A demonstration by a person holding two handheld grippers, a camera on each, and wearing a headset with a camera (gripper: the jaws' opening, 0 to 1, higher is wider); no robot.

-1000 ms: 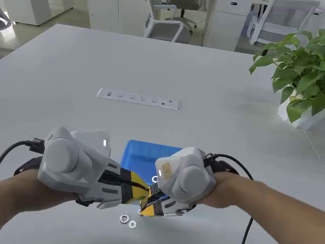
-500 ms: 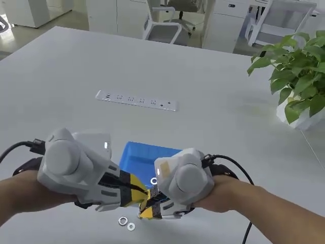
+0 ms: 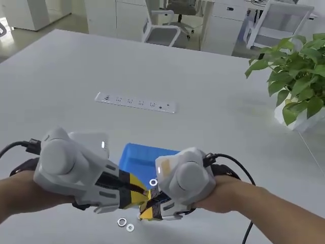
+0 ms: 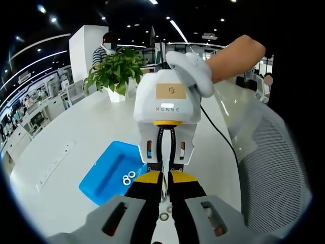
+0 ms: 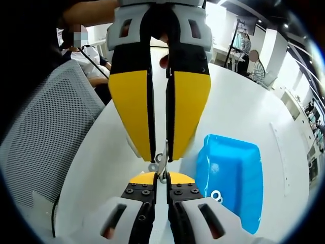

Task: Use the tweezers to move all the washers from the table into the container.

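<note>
The left gripper [image 4: 162,179] and right gripper [image 5: 162,179] are pinching the tweezers [image 5: 161,163] narrowly, so any twist could be flicking the washers [image 3: 122,222] at the container's [image 3: 136,155] 6 o'clock away.

So here's how my cams sit right now. The head cam is up high, looking forward and down across the counter [image 3: 218,96], pretty close over the work. The cam on the left hand-held gripper [image 4: 163,177] rides low over the counter and looks along its own jaws, nearly nose to nose with the right hand-held gripper [image 5: 162,179], whose cam stares straight back the other way. All three views share the blue container [image 3: 139,156] just beside the jaws.
</note>
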